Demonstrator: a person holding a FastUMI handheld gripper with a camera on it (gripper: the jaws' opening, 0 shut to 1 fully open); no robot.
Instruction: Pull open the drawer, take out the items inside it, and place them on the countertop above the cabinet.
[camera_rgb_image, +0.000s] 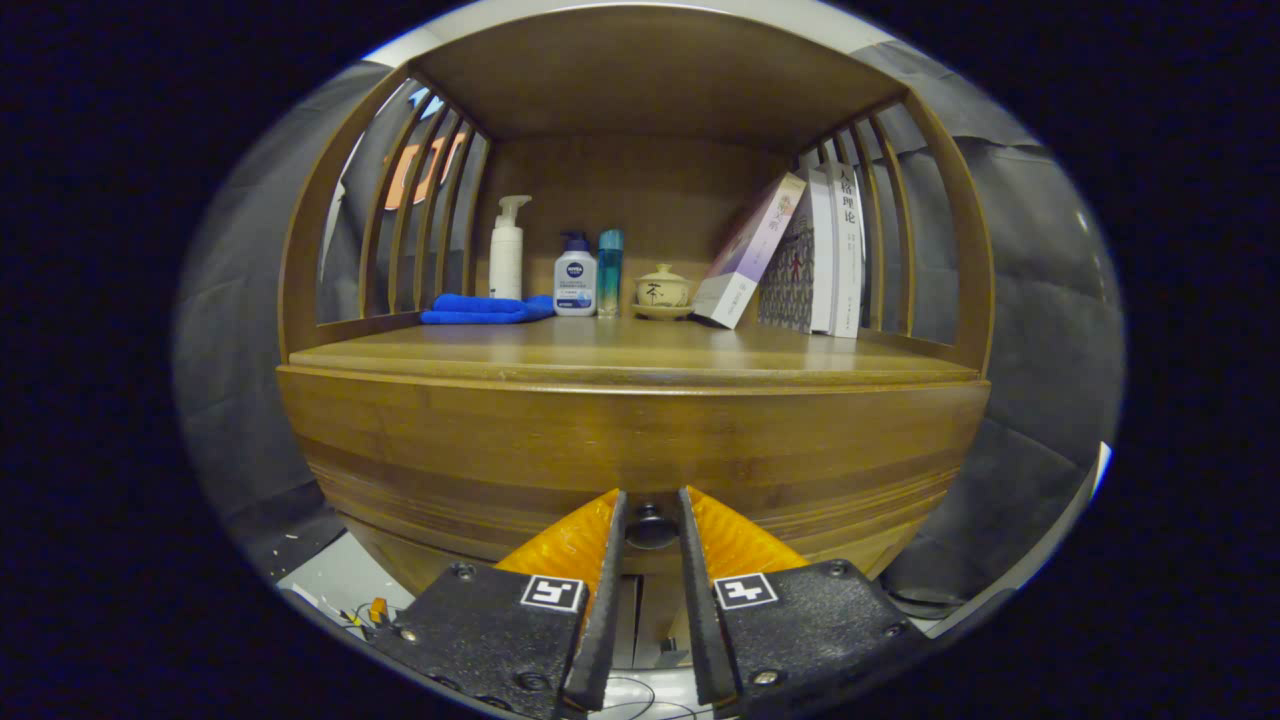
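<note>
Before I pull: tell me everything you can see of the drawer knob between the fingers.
The small dark round drawer knob sits on the wooden drawer front, glossy and hard-looking. It lies between the fingertips of the gripper, one finger close on each side; whether both press it is unclear. The drawer looks closed, flush under the wooden countertop.

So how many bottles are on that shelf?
3, in a row at the back: a white pump bottle behind the blue cloth, a blue-capped one, then a slim teal one. The gripper straddles the drawer knob.
</note>
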